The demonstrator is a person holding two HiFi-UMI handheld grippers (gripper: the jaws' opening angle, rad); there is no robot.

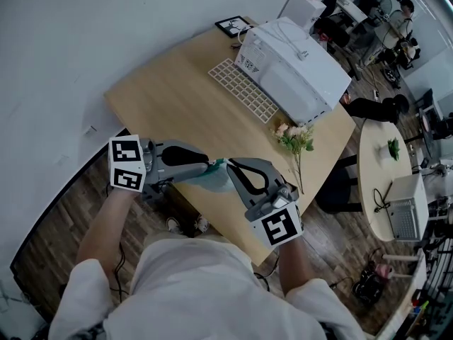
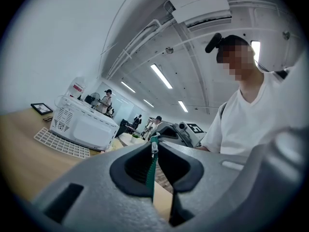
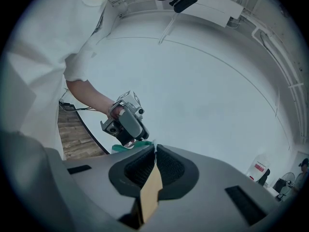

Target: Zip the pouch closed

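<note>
Left tool [image 1: 208,166] clenched on the top edge of the green pouch [image 1: 216,180]. The pouch is held in the air over the near edge of the surface [image 1: 177,98], between both tools. Right tool [image 1: 229,166] clenched on the zipper pull [image 2: 153,147].

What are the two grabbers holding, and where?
The left gripper pinches the green pouch along its zipper edge; the right gripper seems to pinch the small zip pull.
</note>
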